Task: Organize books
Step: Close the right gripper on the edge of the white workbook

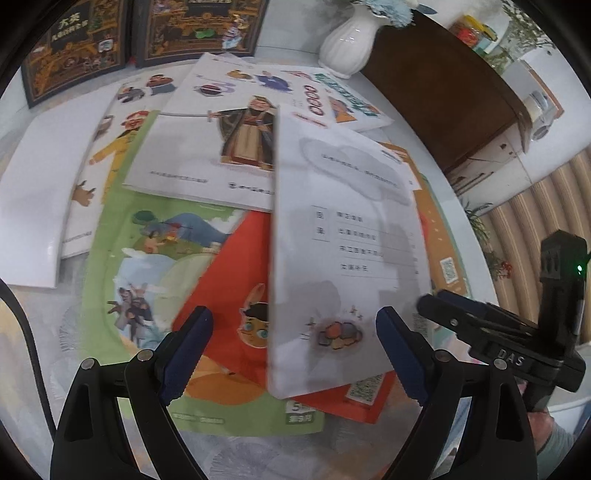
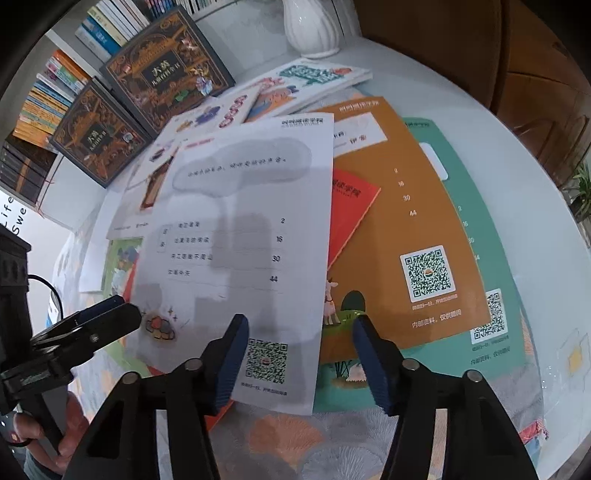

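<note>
Left gripper (image 1: 293,354) jaws stand wide, straddling the white booklet's (image 1: 343,240) near edge, gripping nothing. Right gripper (image 2: 299,354) is likewise released, its left finger over that booklet's lower right corner. The booklet lies atop the scattered pile, beside the orange book (image 2: 410,206). Risk, by judgement: closing on one cover could drag or crease it and shift the pile.

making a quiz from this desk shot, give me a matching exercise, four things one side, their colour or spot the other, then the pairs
Things:
1. white booklet
2. orange book
3. white vase
4. dark ornate books

Descriptions:
a. stands at the back of the table
b. lies under the red book's edge, QR code showing
c. on top of the pile, contents list showing
d. upright before the bookshelf

Pairs: 1-c, 2-b, 3-a, 4-d
</note>
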`<state>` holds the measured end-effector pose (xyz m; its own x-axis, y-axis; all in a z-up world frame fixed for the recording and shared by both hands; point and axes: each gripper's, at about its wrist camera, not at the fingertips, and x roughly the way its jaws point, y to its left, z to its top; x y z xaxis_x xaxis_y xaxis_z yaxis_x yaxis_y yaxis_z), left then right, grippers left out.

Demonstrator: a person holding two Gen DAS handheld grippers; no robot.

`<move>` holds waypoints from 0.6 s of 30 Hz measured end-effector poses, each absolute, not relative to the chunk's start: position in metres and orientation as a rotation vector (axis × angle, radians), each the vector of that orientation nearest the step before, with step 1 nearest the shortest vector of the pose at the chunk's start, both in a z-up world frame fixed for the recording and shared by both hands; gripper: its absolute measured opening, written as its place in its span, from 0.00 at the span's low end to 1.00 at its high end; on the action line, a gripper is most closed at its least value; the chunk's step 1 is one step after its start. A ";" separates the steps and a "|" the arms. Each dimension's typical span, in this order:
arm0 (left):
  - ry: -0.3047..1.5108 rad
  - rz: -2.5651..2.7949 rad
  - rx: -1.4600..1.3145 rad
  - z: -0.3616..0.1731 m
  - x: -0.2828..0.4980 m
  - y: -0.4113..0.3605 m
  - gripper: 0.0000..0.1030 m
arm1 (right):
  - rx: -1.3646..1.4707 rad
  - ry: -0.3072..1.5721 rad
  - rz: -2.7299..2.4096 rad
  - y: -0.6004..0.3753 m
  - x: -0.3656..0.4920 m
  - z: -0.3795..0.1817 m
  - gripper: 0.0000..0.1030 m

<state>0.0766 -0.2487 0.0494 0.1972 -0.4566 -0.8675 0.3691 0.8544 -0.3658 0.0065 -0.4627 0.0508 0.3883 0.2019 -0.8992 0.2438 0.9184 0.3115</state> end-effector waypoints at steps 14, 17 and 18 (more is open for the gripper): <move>1.273 -0.637 -0.076 0.047 0.065 -0.277 0.87 | 0.505 1.186 0.042 -0.463 0.009 0.049 0.56; 1.270 -0.640 -0.058 0.046 0.061 -0.280 0.87 | 0.508 1.185 0.043 -0.464 0.007 0.049 0.56; 1.269 -0.640 -0.050 0.047 0.060 -0.281 0.87 | 0.511 1.185 0.045 -0.465 0.007 0.049 0.56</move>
<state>0.0601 -0.2806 0.0466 0.1493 -0.4716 -0.8691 0.4185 0.8265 -0.3766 0.0069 -0.4652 0.0495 0.3890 0.2962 -0.8723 0.2296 0.8858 0.4032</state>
